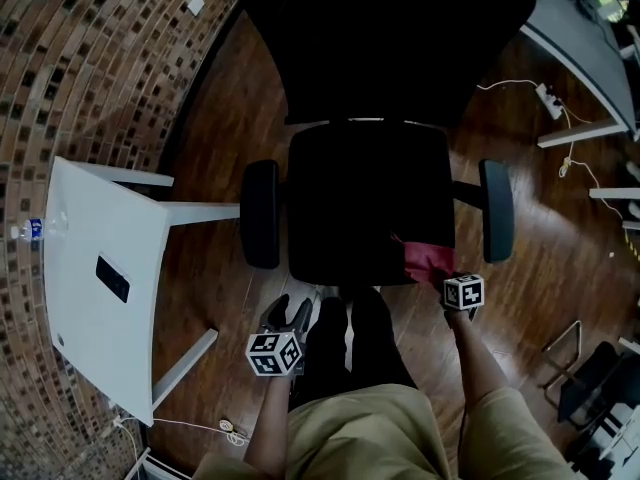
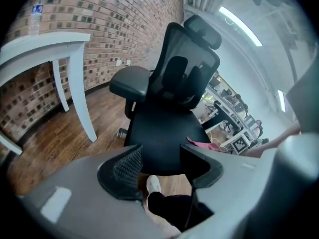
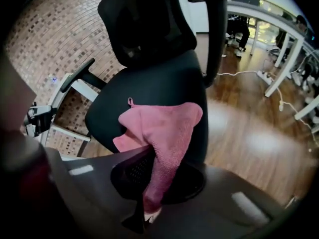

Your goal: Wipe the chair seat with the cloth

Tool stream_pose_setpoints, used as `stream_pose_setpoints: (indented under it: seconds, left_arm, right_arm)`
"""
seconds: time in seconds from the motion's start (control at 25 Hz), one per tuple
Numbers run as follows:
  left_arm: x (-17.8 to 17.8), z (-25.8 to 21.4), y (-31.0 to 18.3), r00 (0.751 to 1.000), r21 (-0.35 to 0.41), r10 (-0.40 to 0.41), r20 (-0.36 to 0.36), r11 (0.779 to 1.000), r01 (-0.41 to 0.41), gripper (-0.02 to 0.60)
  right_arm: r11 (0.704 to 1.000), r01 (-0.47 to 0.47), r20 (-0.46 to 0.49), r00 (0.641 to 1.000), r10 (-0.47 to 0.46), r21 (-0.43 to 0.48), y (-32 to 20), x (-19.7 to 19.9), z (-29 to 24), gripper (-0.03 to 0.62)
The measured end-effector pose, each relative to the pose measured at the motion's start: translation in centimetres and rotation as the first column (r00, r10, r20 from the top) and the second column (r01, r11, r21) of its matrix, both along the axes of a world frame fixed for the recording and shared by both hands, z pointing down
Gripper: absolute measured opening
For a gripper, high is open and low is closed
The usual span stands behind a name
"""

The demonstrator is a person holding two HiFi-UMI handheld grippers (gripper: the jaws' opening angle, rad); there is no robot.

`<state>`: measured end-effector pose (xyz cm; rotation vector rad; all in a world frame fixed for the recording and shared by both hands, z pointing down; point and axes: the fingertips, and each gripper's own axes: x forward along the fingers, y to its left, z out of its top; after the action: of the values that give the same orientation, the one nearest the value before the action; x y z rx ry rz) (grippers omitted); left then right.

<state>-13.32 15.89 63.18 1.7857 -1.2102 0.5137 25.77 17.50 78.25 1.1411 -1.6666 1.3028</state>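
Here, nearest the person, the left tool is hanging released just short of the seat's front edge. Its jaws are standing apart, framing only a dark trouser leg and a white shoe below. To its right, the right tool is clamping a fold of the pink cloth. The fold is running down between the jaws while the rest is spreading forward, apparently lying on the near right corner of the chair seat.

Judging from that, the wiping step is at the near end of a stroke, with most of the black seat lying beyond the cloth and to its left. The next move is calling for the right tool to press the loose part of the cloth flat and drag it across toward the left armrest. Later passes would be working back toward the backrest. The grip needs to be holding firm so the cloth is not slipping out under friction. The chair looks like an office type and may be turning under a sideways push, so the free left tool could be steadying it.

Farther left, well apart from the chair, a white tabletop is carrying a water bottle.
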Motion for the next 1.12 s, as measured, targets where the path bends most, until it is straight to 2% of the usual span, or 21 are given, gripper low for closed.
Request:
stream_pose_setpoints:
  seconds: [0.08,0.2,0.28,0.36,0.44,0.52,0.68,0.84,0.92,1.0,1.12]
  left_arm:
    - [-0.3,-0.1,0.0,1.0,0.003,0.002,0.007,1.0,-0.002,0.222]
    - [-1.1,-0.3,0.2,1.0,0.004,0.003,0.016,1.0,-0.003,0.222]
    - [-1.4,-1.0,0.4,1.0,0.012,0.015,0.019,1.0,-0.016,0.222]
    - [-1.7,-2.3,0.2,0.998,0.042,0.051,0.028,0.998,-0.052,0.222]
    - [-1.8,-3.7,-0.7,0.995,0.087,0.092,0.03,0.992,-0.094,0.222]
    - [-1.3,-5.5,-1.6,0.993,0.136,0.119,0.014,0.983,-0.12,0.222]
    - [0.9,-10.7,-3.5,0.985,0.249,0.171,-0.023,0.955,-0.16,0.222]
    - [2.7,-17.1,-4.6,0.972,0.369,0.229,-0.054,0.909,-0.193,0.221]
    - [3.4,-20.3,-4.7,0.966,0.43,0.253,-0.059,0.879,-0.204,0.221]
    - [4.0,-23.3,-4.5,0.961,0.493,0.271,-0.053,0.844,-0.211,0.221]
    - [5.2,-27.8,-3.1,0.957,0.581,0.288,-0.025,0.784,-0.221,0.221]
  right_arm:
    - [0.999,-0.033,-0.05,0.998,0.035,0.026,-0.2,1.5,0.0,0.015]
    - [0.991,-0.132,-0.054,0.99,0.133,0.032,-0.2,1.2,-0.4,0.014]
    - [0.986,-0.156,0.004,0.988,0.156,0.051,-0.3,-0.4,-1.6,0.014]
    - [0.985,-0.134,0.106,0.987,0.123,0.108,-0.6,-3.4,-4.0,0.014]
    - [0.973,-0.112,0.182,0.98,0.075,0.201,-1.2,-6.2,-7.3,0.014]
    - [0.948,-0.131,0.243,0.968,0.059,0.291,-1.9,-8.5,-12.0,0.014]
    - [0.876,-0.162,0.299,0.954,0.021,0.455,-3.0,-11.1,-21.8,0.015]
    - [0.762,-0.257,0.363,0.931,0.032,0.594,-2.7,-12.5,-31.8,0.015]
    - [0.71,-0.295,0.39,0.92,0.031,0.64,-1.8,-12.9,-35.9,0.015]
    - [0.671,-0.307,0.413,0.911,0.002,0.675,-0.5,-13.7,-39.5,0.015]
    - [0.606,-0.268,0.399,0.912,-0.09,0.749,2.3,-14.6,-43.8,0.015]
